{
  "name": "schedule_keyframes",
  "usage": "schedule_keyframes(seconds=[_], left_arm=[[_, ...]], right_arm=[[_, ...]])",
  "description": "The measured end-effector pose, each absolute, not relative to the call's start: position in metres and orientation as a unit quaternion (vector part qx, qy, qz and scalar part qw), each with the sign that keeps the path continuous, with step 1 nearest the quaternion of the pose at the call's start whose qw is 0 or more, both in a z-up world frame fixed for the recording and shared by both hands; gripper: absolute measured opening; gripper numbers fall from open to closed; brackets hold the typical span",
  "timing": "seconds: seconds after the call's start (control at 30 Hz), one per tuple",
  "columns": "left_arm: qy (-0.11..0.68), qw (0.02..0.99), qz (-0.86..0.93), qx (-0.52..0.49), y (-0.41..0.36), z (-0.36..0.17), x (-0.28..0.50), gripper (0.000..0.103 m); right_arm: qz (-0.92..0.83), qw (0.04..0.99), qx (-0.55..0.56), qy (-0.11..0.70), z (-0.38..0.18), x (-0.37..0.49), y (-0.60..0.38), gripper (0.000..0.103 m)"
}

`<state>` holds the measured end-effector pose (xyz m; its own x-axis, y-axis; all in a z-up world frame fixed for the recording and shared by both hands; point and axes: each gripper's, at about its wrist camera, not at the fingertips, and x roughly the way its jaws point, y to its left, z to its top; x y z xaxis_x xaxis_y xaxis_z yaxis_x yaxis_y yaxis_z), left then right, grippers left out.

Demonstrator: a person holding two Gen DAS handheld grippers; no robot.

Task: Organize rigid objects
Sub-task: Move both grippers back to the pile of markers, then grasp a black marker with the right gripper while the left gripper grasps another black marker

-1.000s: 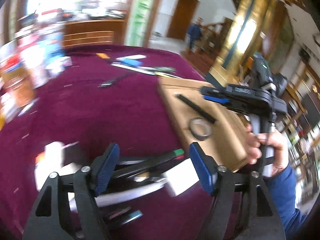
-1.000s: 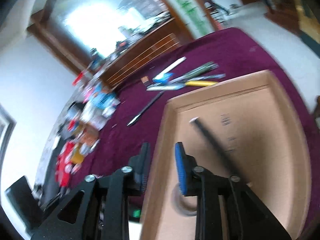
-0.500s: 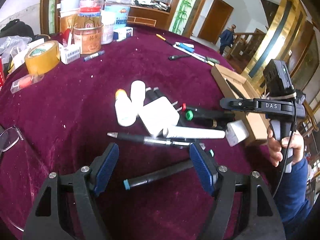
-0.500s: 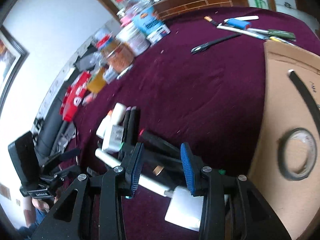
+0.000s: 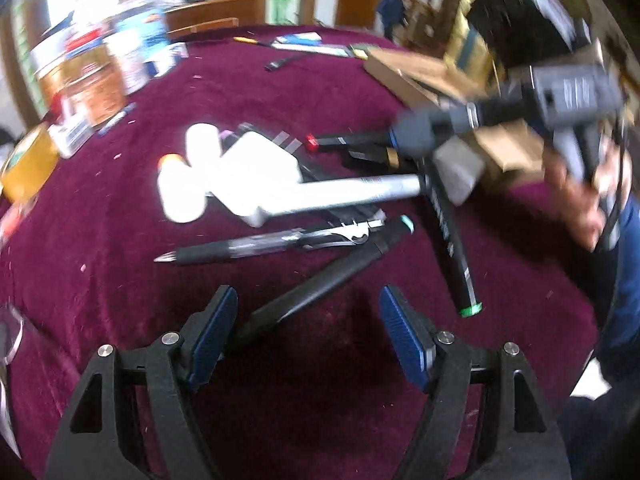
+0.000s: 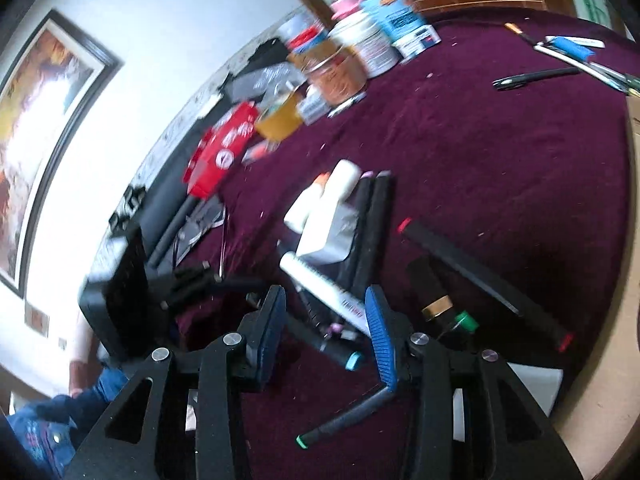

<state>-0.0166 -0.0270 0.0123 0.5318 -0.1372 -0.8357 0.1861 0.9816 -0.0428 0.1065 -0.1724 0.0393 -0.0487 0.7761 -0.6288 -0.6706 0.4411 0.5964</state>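
A heap of pens, markers, a white charger (image 5: 264, 168) and small white bottles (image 5: 180, 196) lies on the maroon table. My left gripper (image 5: 308, 332) is open, low over the table, its jaws astride the near end of a black marker (image 5: 320, 280). My right gripper (image 6: 324, 320) is open over the heap, a white marker (image 6: 324, 288) between its fingers. In the left wrist view the right gripper (image 5: 412, 136) reaches in from the right above the white marker (image 5: 352, 196). A black pen (image 5: 248, 248) and a green-tipped marker (image 5: 452, 240) lie beside it.
A cardboard box (image 5: 420, 76) stands at the right edge of the table. Jars, cartons and a yellow tape roll (image 5: 24, 164) crowd the far left. More pens (image 6: 536, 76) lie at the far side. Glasses (image 6: 200, 228) lie near the left edge.
Both grippers have swung from the cardboard box to the heap. The left one has dropped lower and closer to the black marker; the right one has come over the white marker.
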Motion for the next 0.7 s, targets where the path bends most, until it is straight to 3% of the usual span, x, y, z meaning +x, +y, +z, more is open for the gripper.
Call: schedule_keyframes(seconds=[0.2,0.27,0.37,0.43,0.53,0.7], left_arm=[[0.474,0.874,-0.081,0.067,-0.047,0.005,0.002,0.071],[0.472,0.876,-0.082,0.057,-0.052,0.007,0.004,0.044],[0.473,0.875,-0.073,0.069,-0.062,0.009,-0.003,0.027],[0.475,0.876,-0.054,0.072,-0.063,0.009,-0.011,0.024],[0.48,0.875,-0.023,0.059,-0.046,0.01,-0.027,0.023],[0.488,0.872,0.043,-0.004,0.007,0.01,-0.044,0.021]], right_arm=[[0.514,0.697,0.077,0.494,0.047,0.115,-0.185,0.037],[0.511,0.697,0.083,0.496,0.049,0.118,-0.188,0.037],[0.507,0.693,0.078,0.507,0.049,0.116,-0.189,0.037],[0.505,0.692,0.066,0.512,0.053,0.112,-0.189,0.038],[0.501,0.69,0.035,0.521,0.058,0.101,-0.187,0.049],[0.461,0.701,-0.009,0.544,0.049,0.088,-0.191,0.05]])
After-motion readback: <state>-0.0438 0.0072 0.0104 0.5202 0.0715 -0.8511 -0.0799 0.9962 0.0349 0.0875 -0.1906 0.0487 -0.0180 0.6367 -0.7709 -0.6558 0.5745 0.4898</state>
